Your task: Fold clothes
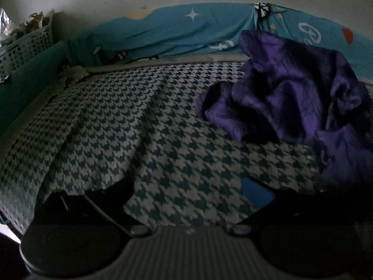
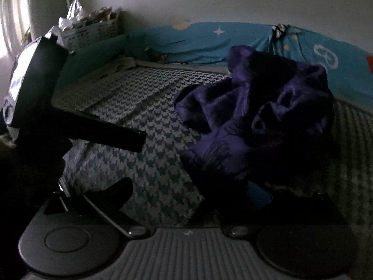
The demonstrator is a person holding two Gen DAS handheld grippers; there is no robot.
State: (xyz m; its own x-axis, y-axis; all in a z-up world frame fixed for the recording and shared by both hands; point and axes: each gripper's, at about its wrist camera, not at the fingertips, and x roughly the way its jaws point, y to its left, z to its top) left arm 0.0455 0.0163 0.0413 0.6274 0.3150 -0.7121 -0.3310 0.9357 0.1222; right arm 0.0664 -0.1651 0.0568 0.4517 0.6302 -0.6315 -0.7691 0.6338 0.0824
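Observation:
A crumpled purple garment [image 1: 291, 98] lies in a heap on the houndstooth bed cover [image 1: 139, 128], to the right in the left wrist view. My left gripper [image 1: 184, 193] stands open low over the cover, left of the heap, with only the cover between its fingers. In the right wrist view the purple garment [image 2: 256, 116] fills the centre right. My right gripper [image 2: 186, 196] is open, and the garment's near edge drapes against its right finger [image 2: 258, 197]. One finger [image 2: 112, 133] of the left gripper reaches in from the left.
A turquoise sheet [image 1: 174, 30] with a white star runs along the wall behind the bed. A white perforated basket [image 1: 25, 44] holding crumpled items stands at the back left corner. A bright curtain [image 2: 11, 23] hangs at the far left. The scene is dim.

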